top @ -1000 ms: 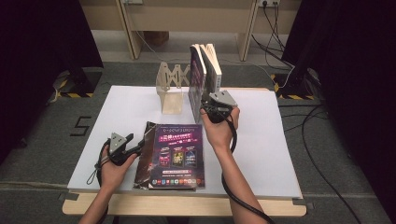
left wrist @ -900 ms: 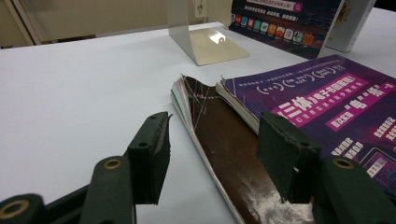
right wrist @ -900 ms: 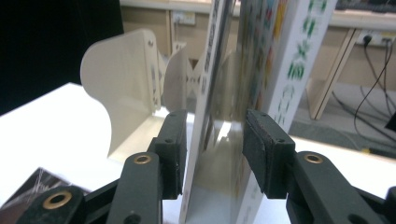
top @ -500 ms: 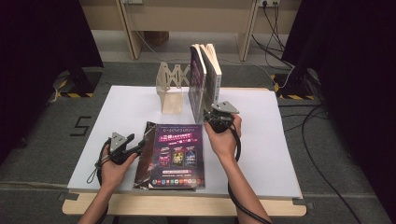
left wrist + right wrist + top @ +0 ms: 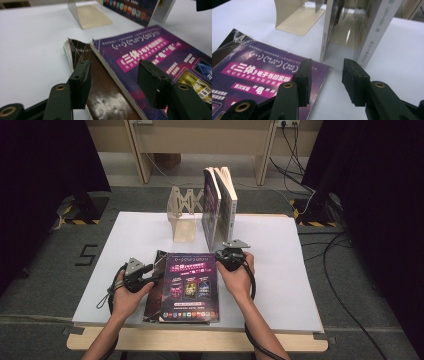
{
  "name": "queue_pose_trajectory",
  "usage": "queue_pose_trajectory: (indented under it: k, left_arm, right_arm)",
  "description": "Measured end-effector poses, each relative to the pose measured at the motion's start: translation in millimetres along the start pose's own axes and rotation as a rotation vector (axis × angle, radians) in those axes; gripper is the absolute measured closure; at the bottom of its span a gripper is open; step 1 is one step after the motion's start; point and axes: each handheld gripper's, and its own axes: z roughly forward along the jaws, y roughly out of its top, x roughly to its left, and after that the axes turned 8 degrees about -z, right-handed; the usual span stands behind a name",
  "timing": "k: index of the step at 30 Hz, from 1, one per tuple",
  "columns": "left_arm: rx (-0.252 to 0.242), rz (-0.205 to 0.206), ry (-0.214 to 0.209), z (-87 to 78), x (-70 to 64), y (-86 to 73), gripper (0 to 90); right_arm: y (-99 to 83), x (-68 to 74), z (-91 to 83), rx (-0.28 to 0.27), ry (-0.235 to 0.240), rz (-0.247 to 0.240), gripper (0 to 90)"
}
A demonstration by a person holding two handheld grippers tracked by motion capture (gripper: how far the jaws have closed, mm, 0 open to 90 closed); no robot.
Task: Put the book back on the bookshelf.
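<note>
Two books lie flat on the white table [image 5: 125, 235] in front of you: a purple-covered book [image 5: 192, 287] resting on top of a dark brown one [image 5: 154, 287], whose left strip and torn upper corner stick out from beneath it.

Your left gripper [image 5: 150, 276] sits at the left edge of that stack. In the left gripper view [image 5: 113, 80] its jaws stand wide apart and hold nothing. One jaw hangs over the exposed brown cover [image 5: 100, 82], the other over the purple cover [image 5: 155, 52], with the purple book's page edge running between them. Whether either jaw touches a cover cannot be told.

Your right gripper [image 5: 231, 256] is at the upper right corner of the purple book. In the right gripper view [image 5: 325, 80] its jaws are likewise spread and grip nothing. One jaw is above that corner [image 5: 262, 72]; the other is above bare table.

Just beyond the right gripper, two more books stand upright side by side, a purple-faced one [image 5: 211, 207] and a pale one [image 5: 229, 205], leaning apart at the base in the right gripper view. A beige bookend [image 5: 182, 215] stands to their left, with a gap between it and the nearer upright book.
</note>
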Motion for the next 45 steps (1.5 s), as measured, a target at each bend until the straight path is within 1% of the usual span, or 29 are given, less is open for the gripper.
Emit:
queue_pose_trajectory:
  k: [2, 5, 6, 7, 11, 16, 18, 19, 20, 21, 26, 33, 37, 39, 41, 42, 45]
  left_arm:
    - [0.04, -0.006, 0.0, 4.3, -1.9, 1.5, 44.2]
    - [0.076, -0.009, -0.005, 10.8, -5.4, 4.4, 44.3]
    - [0.089, -0.013, -0.007, 13.3, -6.9, 5.6, 44.4]
    - [0.099, -0.015, -0.009, 15.5, -7.9, 6.5, 44.6]
    - [0.14, -0.029, 0.001, 23.0, -9.5, 9.4, 46.5]
    - [0.172, -0.052, 0.006, 30.1, -11.0, 10.8, 49.4]
    - [0.181, -0.061, 0.017, 32.4, -11.2, 10.2, 50.6]
    - [0.19, -0.076, 0.017, 33.7, -10.5, 9.8, 51.1]
    - [0.19, -0.086, 0.017, 34.4, -9.9, 9.5, 51.2]
    - [0.189, -0.101, 0.014, 35.2, -9.3, 9.5, 51.1]
    - [0.198, -0.131, -0.006, 37.7, -9.2, 10.1, 52.3]
    - [0.2, -0.165, -0.004, 39.7, -9.3, 11.3, 53.6]
    - [0.203, -0.185, -0.008, 39.2, -9.0, 13.0, 54.4]
    - [0.195, -0.2, -0.014, 38.5, -9.4, 14.6, 54.3]
    - [0.193, -0.197, -0.023, 36.6, -9.7, 17.0, 54.5]
    - [0.185, -0.204, -0.029, 35.3, -10.1, 18.7, 54.6]
    - [0.169, -0.232, -0.048, 32.8, -10.2, 21.3, 55.2]
  right_arm:
    - [-2.4, 1.5, 3.2, 0.018, 0.013, 0.006, 59.8]
    - [-5.5, 2.7, 8.2, 0.038, 0.03, 0.003, 59.7]
    - [-6.6, 3.7, 9.9, 0.051, 0.035, 0.01, 59.7]
    - [-8.1, 4.2, 12.3, 0.062, 0.043, 0.006, 59.7]
    - [-12.3, 6.8, 19.0, 0.099, 0.073, 0.012, 59.7]
    - [-16.4, 8.7, 24.2, 0.139, 0.094, 0.019, 59.7]
    - [-17.5, 8.8, 26.1, 0.144, 0.101, 0.019, 59.7]
    - [-17.8, 9.1, 26.3, 0.15, 0.103, 0.021, 59.7]
    - [-18.1, 9.2, 27.0, 0.155, 0.107, 0.017, 59.7]
    - [-18.3, 10.1, 27.5, 0.157, 0.109, 0.024, 59.6]
    - [-20.8, 11.3, 30.9, 0.182, 0.124, 0.027, 59.4]
    - [-22.5, 10.1, 32.0, 0.181, 0.138, 0.046, 59.3]
    - [-23.9, 10.5, 32.6, 0.175, 0.151, 0.069, 60.3]
    - [-24.1, 11.1, 32.6, 0.176, 0.151, 0.076, 60.3]
    - [-24.2, 11.2, 32.7, 0.174, 0.148, 0.073, 60.3]
    - [-24.1, 11.5, 32.6, 0.176, 0.146, 0.08, 60.3]
    - [-24.1, 11.3, 32.8, 0.177, 0.145, 0.082, 60.3]
